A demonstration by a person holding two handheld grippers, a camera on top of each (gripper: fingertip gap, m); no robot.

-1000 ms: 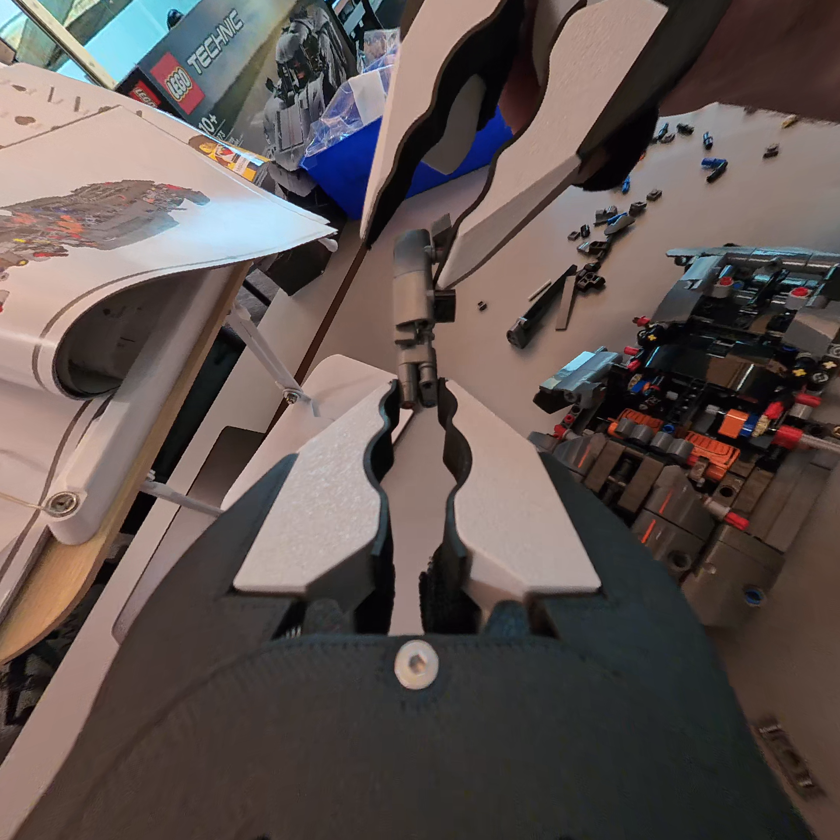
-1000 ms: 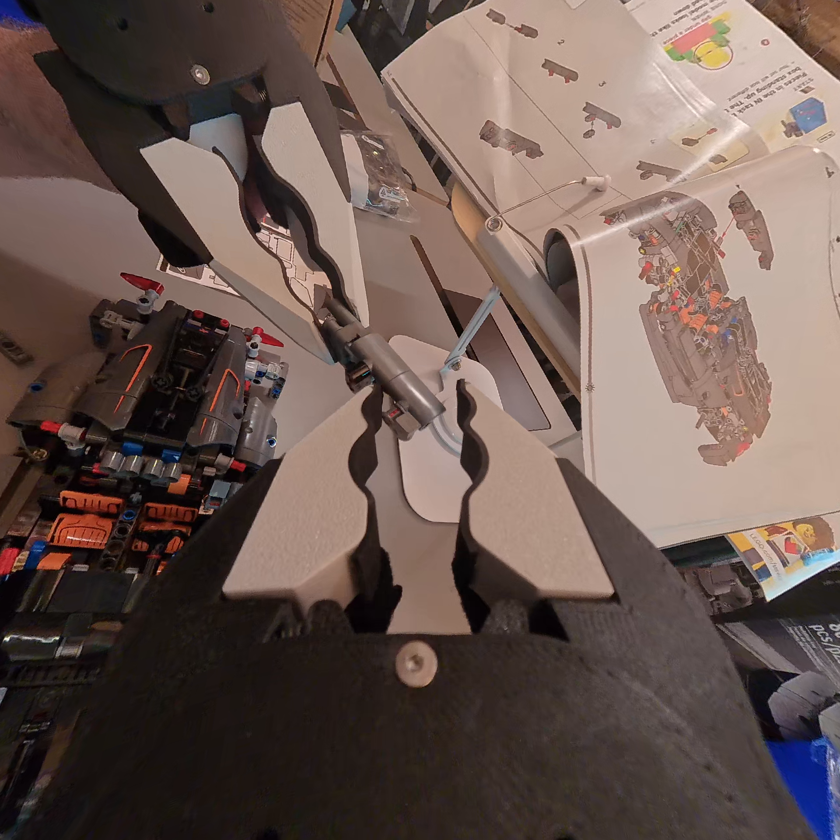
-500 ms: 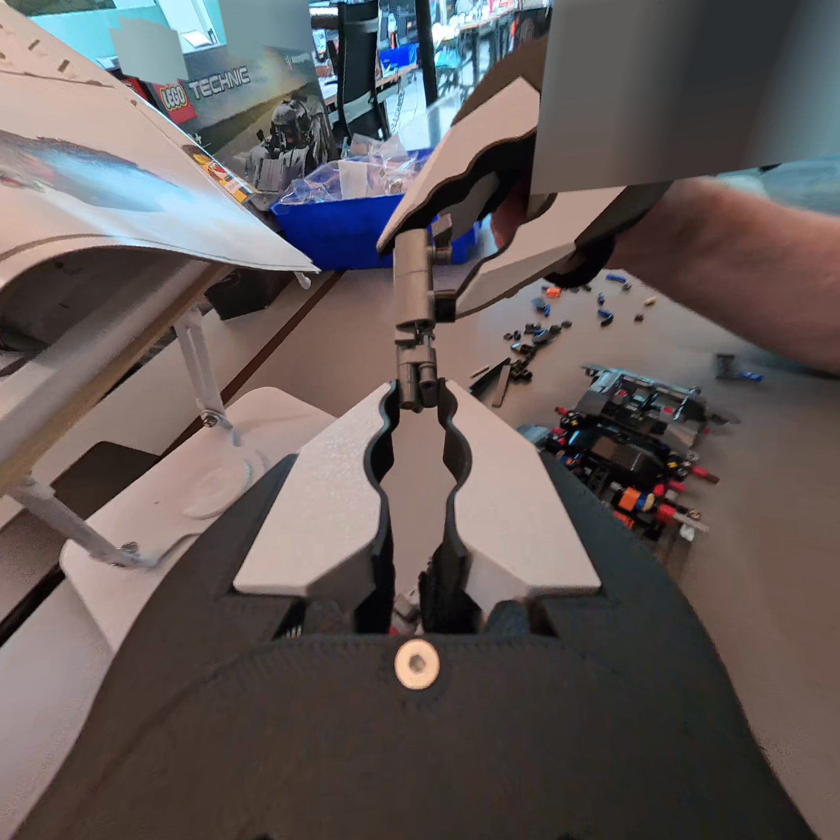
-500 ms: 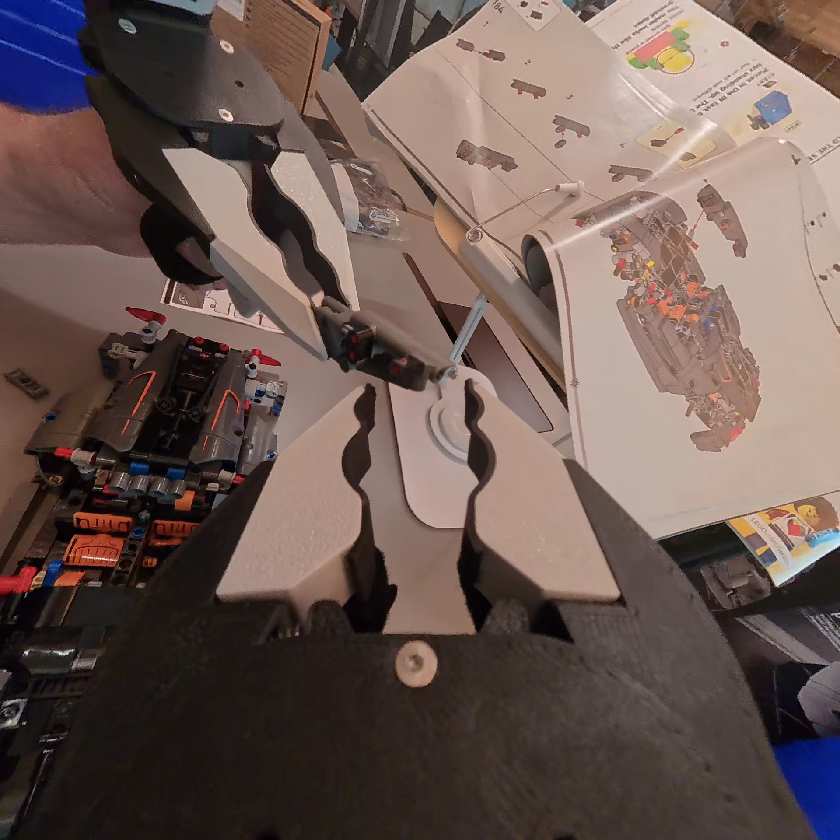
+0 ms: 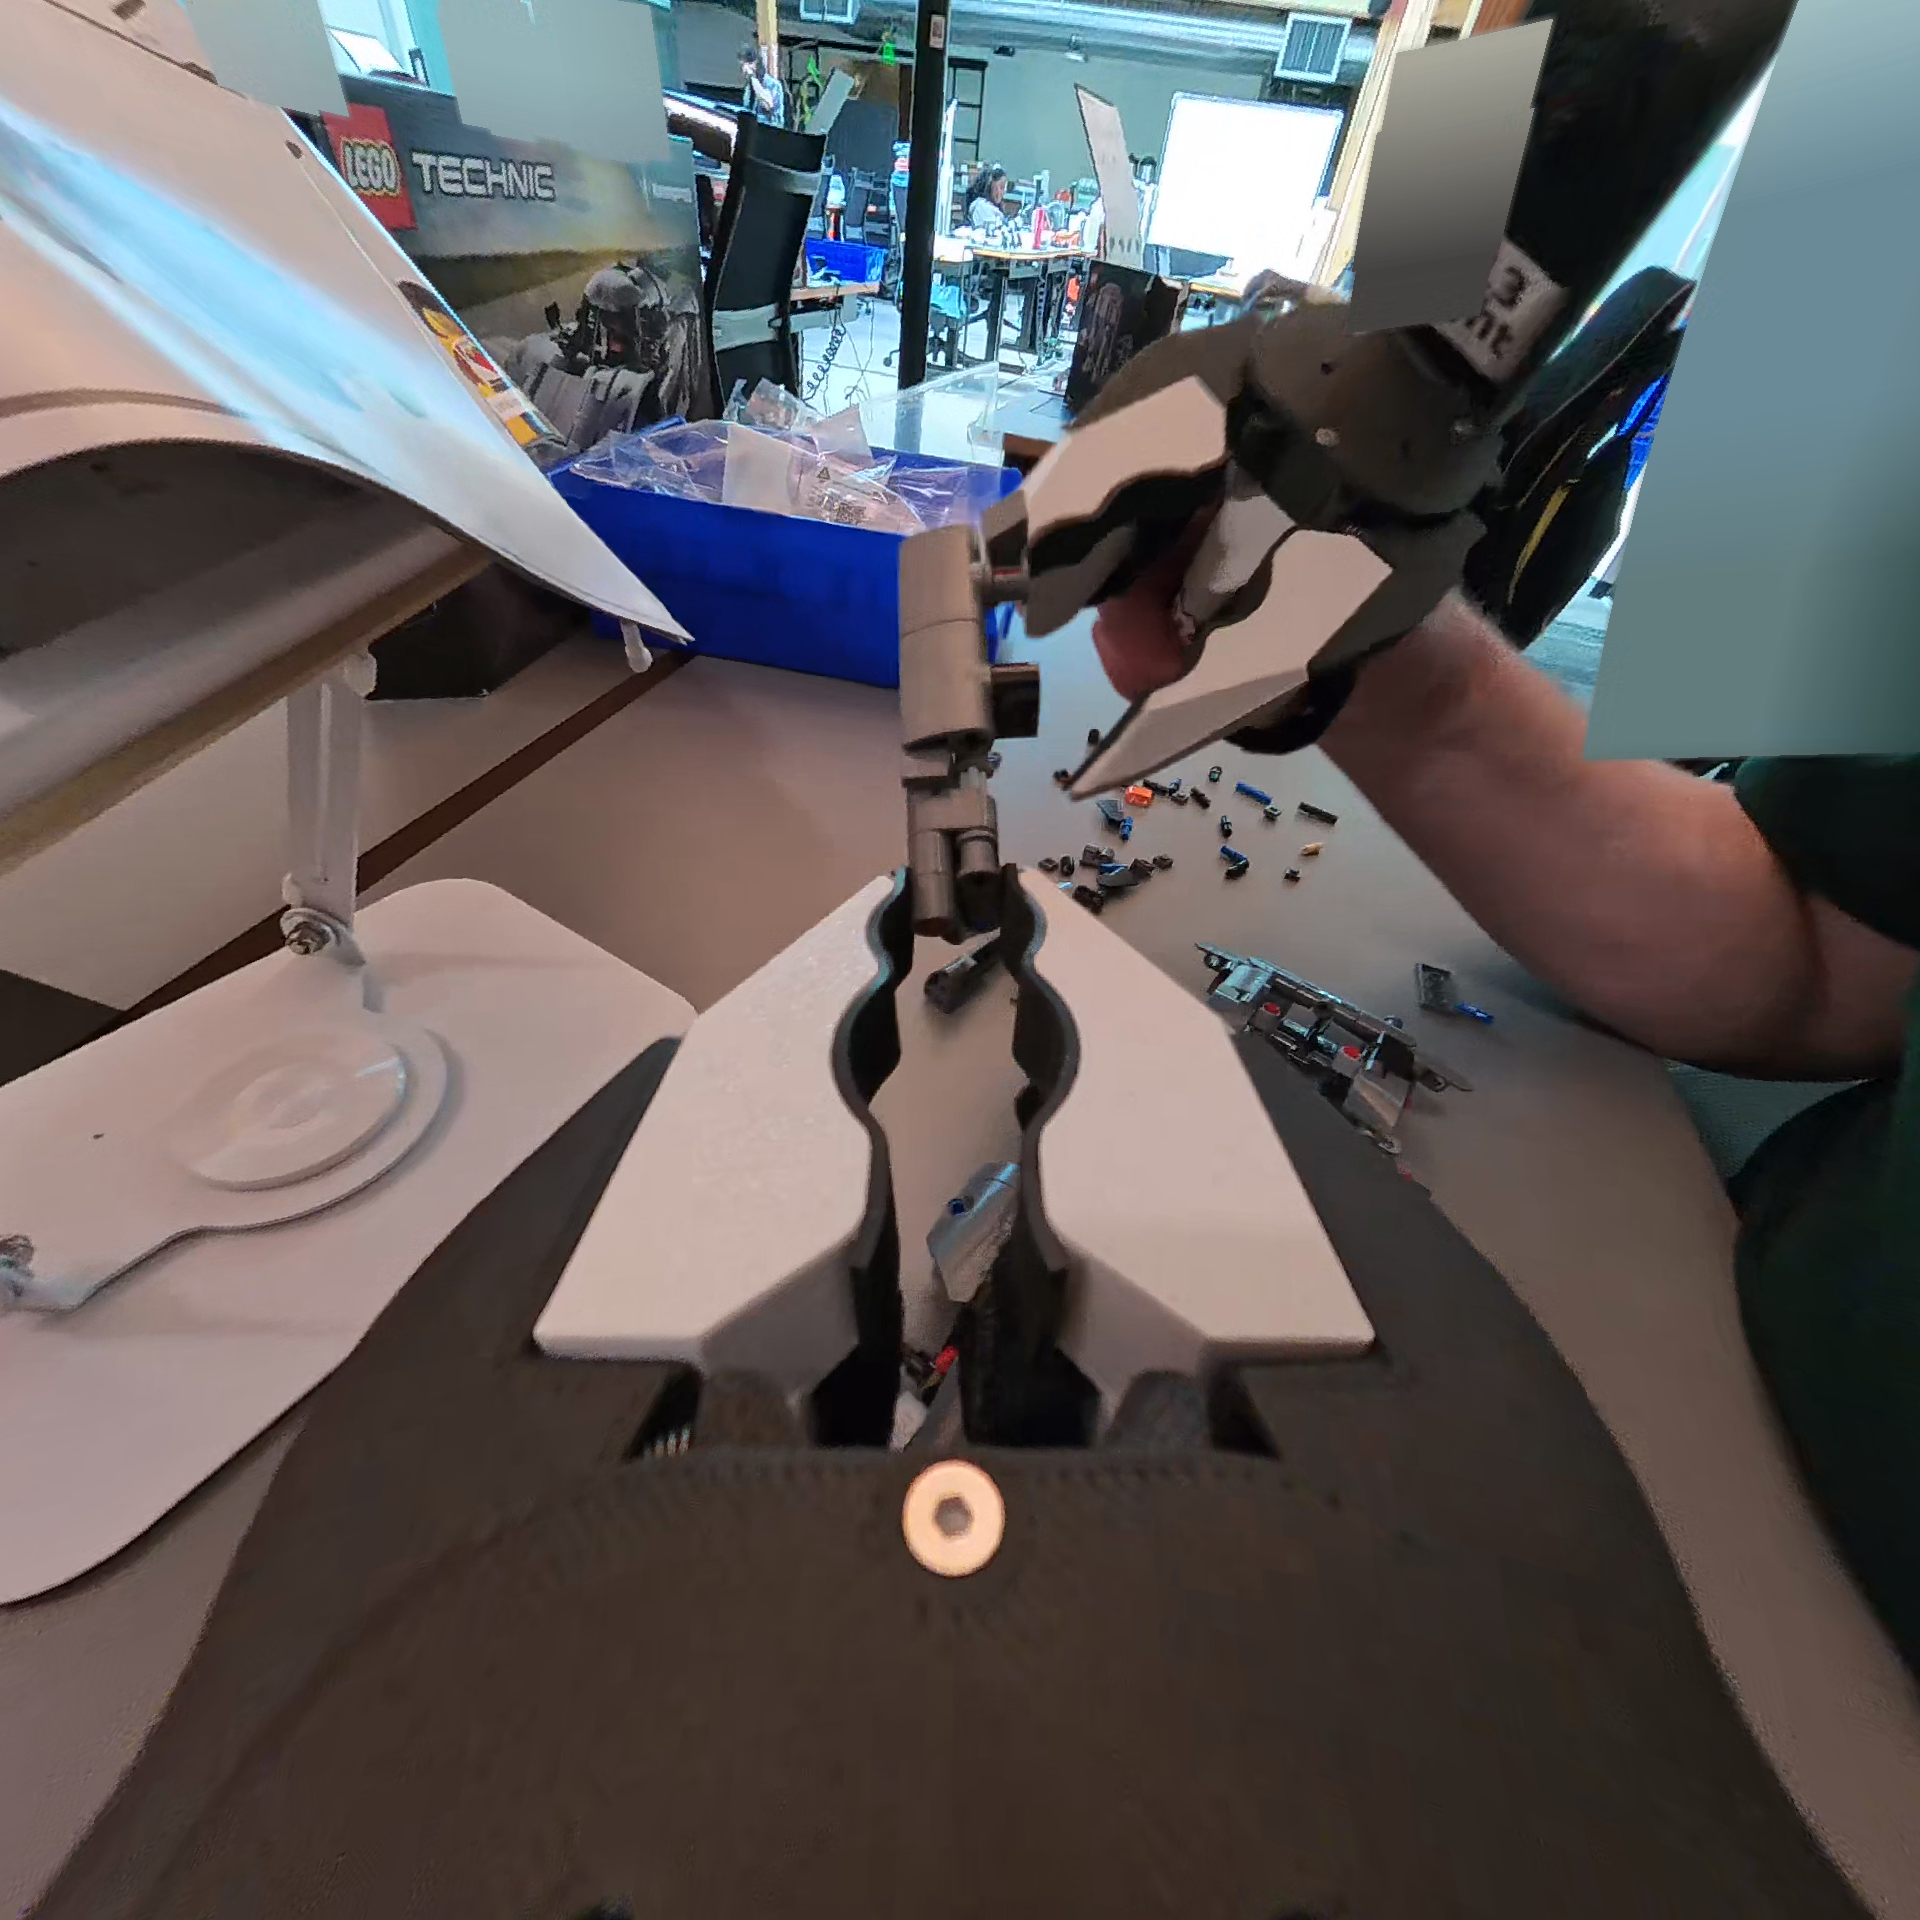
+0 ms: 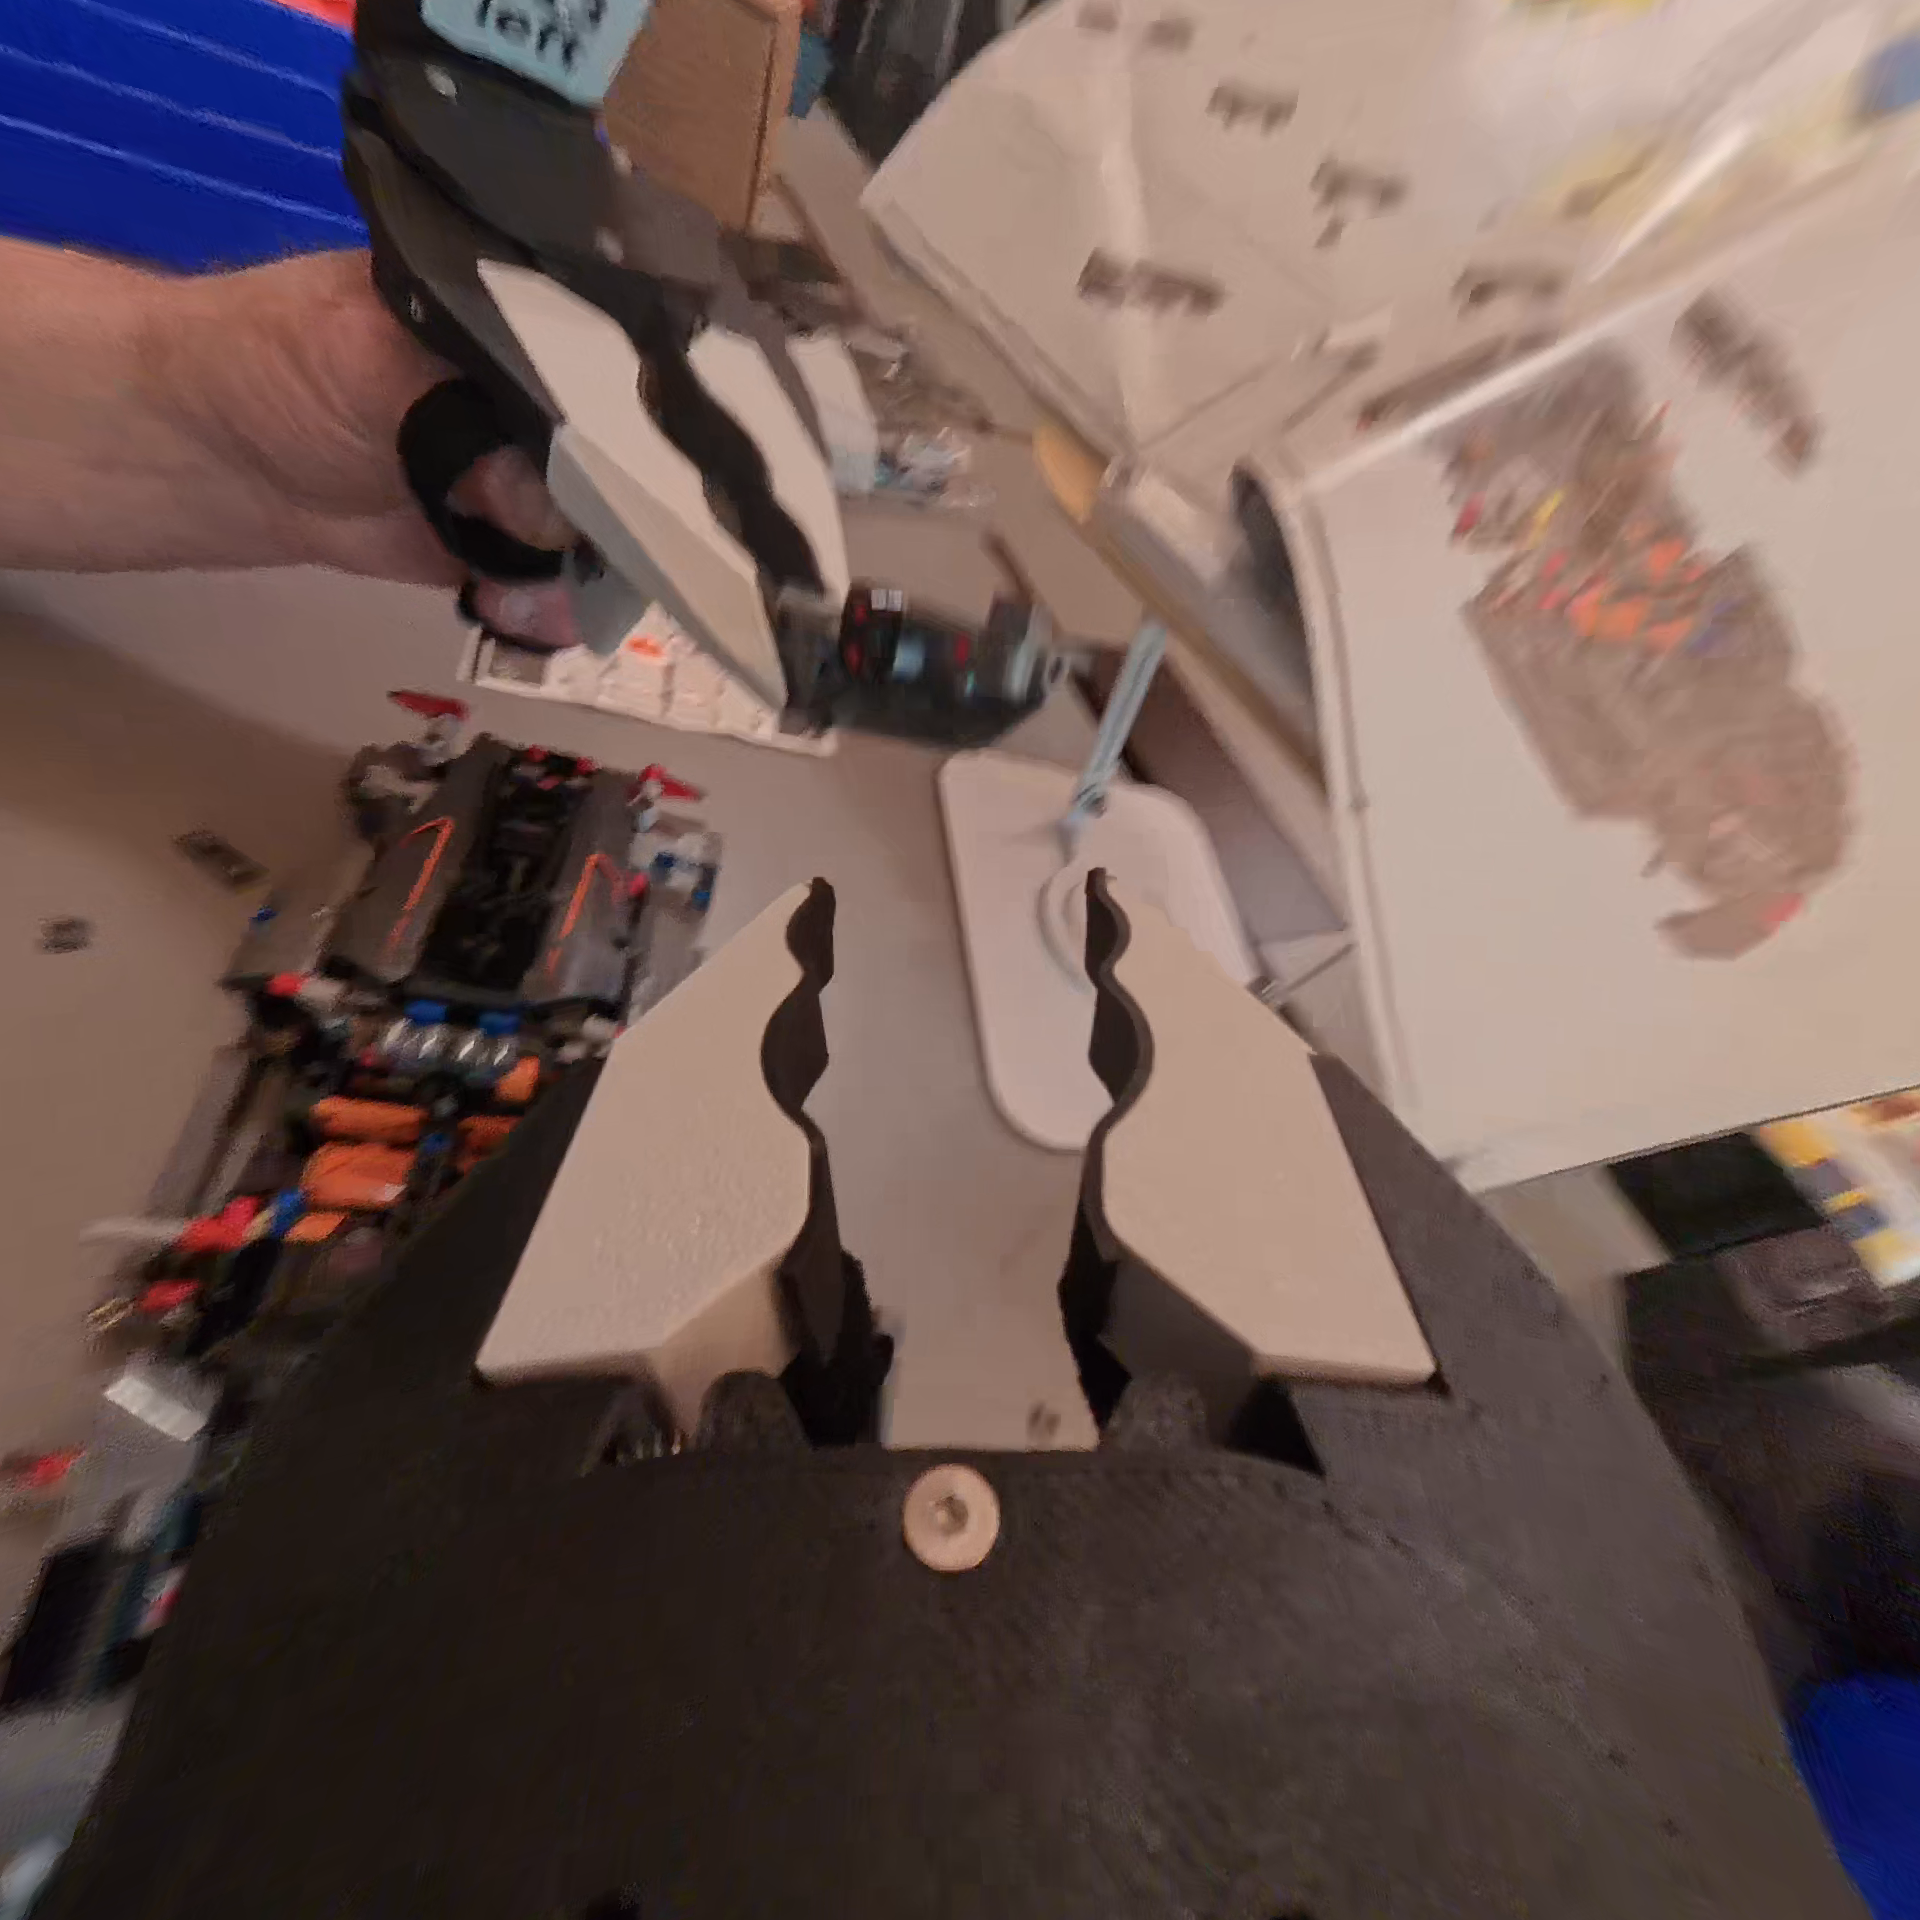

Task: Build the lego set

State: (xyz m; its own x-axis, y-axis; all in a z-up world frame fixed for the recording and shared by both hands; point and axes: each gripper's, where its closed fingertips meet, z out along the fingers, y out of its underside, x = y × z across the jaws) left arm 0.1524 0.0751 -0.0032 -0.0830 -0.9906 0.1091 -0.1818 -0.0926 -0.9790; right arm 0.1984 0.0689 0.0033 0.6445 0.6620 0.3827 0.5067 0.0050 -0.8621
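Workshop clutter behind, grey counter (image 5: 727,790) below; my right tongs (image 6: 956,904) have let go and backed off, gaping empty. Left tongs (image 5: 956,899) stay clamped on the grey subassembly (image 5: 940,665) standing upright from their tips, so it's ready for the car build (image 6: 488,935) lower-left of my right tongs

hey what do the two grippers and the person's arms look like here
Both the left gripper and right gripper have black, rough-textured bodies, a silver screw at centre, and pale wedge-shaped fingers with wavy black inner pads. Each carries a small label near its top. The person wears short sleeves: dark green on one arm.
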